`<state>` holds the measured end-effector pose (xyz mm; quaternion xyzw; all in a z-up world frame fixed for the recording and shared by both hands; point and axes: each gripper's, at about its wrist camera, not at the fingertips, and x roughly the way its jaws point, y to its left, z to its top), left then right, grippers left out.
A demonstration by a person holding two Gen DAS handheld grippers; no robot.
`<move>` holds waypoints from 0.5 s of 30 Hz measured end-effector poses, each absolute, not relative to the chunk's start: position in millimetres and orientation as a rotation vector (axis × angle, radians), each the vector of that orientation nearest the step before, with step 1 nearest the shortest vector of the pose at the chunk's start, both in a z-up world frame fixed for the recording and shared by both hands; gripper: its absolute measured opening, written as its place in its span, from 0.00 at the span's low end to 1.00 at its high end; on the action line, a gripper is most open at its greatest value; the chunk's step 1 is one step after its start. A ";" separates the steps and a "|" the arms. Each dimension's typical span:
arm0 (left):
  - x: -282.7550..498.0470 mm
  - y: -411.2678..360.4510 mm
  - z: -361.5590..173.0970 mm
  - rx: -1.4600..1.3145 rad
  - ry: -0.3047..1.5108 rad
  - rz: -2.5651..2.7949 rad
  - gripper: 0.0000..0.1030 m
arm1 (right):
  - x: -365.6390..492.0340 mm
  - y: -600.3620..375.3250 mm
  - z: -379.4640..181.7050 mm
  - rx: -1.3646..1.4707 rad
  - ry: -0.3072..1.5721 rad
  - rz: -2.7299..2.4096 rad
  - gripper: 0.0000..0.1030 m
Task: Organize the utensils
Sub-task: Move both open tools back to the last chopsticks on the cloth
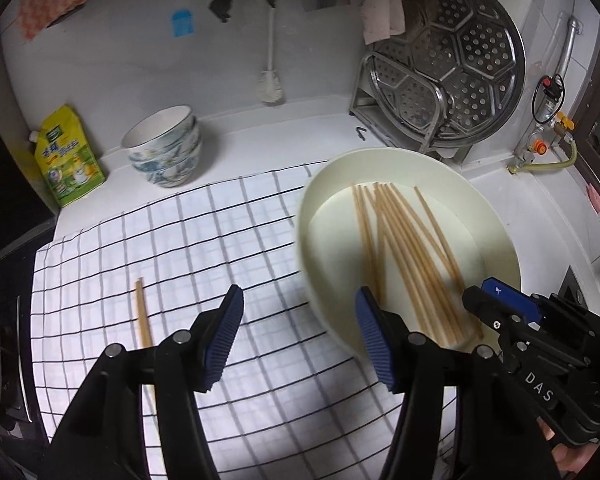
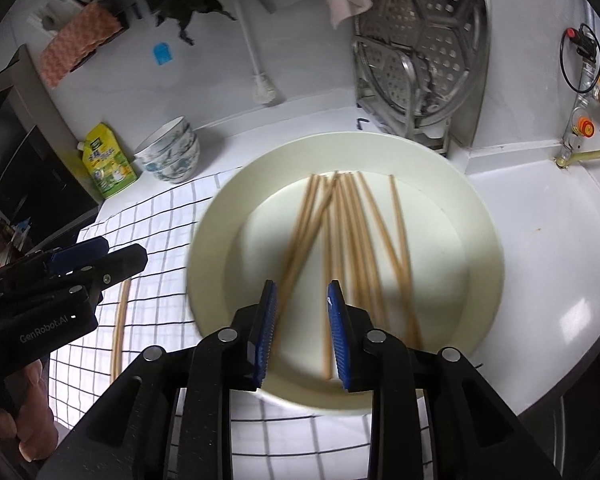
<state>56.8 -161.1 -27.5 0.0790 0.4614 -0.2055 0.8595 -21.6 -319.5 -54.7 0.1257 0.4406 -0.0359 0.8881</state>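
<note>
Lying blurred in the cream plate (image 2: pixel 452 208), the chopsticks (image 2: pixel 352 240) hide their near ends behind the right claw (image 2: pixel 302 332), narrowly parted and empty. The left claw (image 1: pixel 298 340) gapes wider, also empty, covering part of a lone chopstick (image 1: pixel 143 316) on the checked cloth (image 1: pixel 188 240).

Both wrist cameras are looking steeply down at the counter (image 1: pixel 512 196), close in. The left one is sitting left of the plate (image 1: pixel 492 208), over the checked cloth (image 1: pixel 148 248); the right one is facing the plate head-on. Both are sharing plate, cloth, bowls (image 2: pixel 168 156) and steamer rack (image 2: pixel 420 40).
</note>
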 end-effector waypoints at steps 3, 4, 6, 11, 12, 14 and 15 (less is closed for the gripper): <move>53.2 -139.5 -26.7 0.161 0.964 -0.421 0.59 | -22.6 -302.6 -53.5 0.251 0.916 -0.063 0.25; 52.9 -132.2 -27.3 0.156 0.965 -0.415 0.61 | -22.9 -294.4 -52.9 0.245 0.916 -0.058 0.25; 52.5 -119.3 -28.5 0.144 0.965 -0.403 0.62 | -22.7 -282.9 -52.8 0.236 0.917 -0.047 0.28; 54.5 -78.9 -32.7 0.114 0.974 -0.350 0.65 | -19.5 -247.3 -53.5 0.205 0.920 -0.004 0.32; 54.6 -70.5 -33.2 0.108 0.974 -0.340 0.65 | -18.6 -241.1 -54.0 0.202 0.922 0.004 0.33; 55.8 -51.7 -34.6 0.092 0.976 -0.316 0.66 | -15.9 -226.7 -56.3 0.190 0.928 0.022 0.33; 56.1 -42.7 -35.8 0.082 0.979 -0.305 0.66 | -14.6 -220.6 -57.1 0.185 0.931 0.030 0.34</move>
